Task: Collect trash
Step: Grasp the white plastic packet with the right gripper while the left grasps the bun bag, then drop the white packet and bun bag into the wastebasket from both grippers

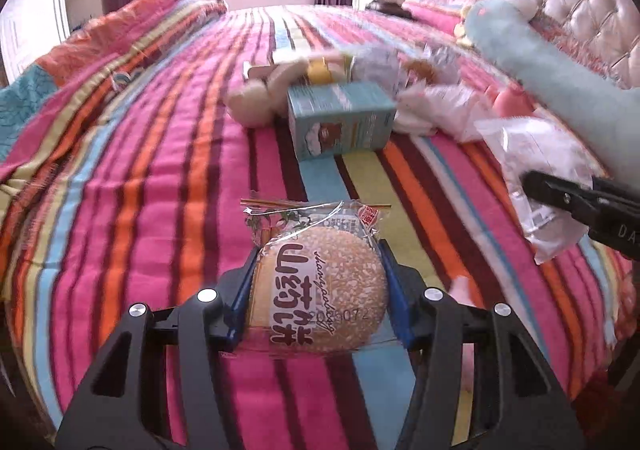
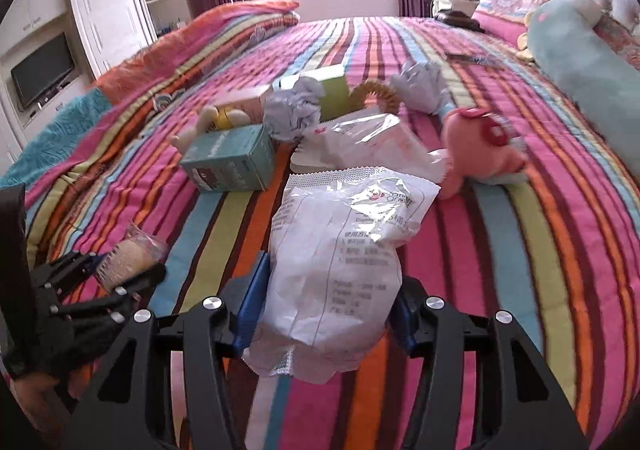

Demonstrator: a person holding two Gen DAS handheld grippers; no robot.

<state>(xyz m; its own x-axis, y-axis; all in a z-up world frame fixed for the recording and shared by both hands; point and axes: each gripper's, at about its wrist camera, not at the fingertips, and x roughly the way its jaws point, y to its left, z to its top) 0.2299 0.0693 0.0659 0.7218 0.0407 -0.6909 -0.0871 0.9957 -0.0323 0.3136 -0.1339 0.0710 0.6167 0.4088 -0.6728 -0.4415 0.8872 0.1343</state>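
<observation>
Left gripper [image 1: 318,290] is clamping a wrapped bun [image 1: 318,286], holding it over the striped bedspread [image 1: 140,190] nearer the camera than the teal box [image 1: 340,120] | Right gripper [image 2: 326,302] is pinching a white plastic bag [image 2: 340,250], right of that teal box [image 2: 230,158] | Pink plush toy [image 2: 480,146] is lying beyond the bag, right of the box.

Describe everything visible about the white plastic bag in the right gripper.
The white plastic bag is crinkled, glossy film with serrated sealed ends, grey printed text and a small red-and-green logo near its far end. It lies lengthwise over the striped bedspread, its near part pinched between the right gripper's blue pads.
</observation>
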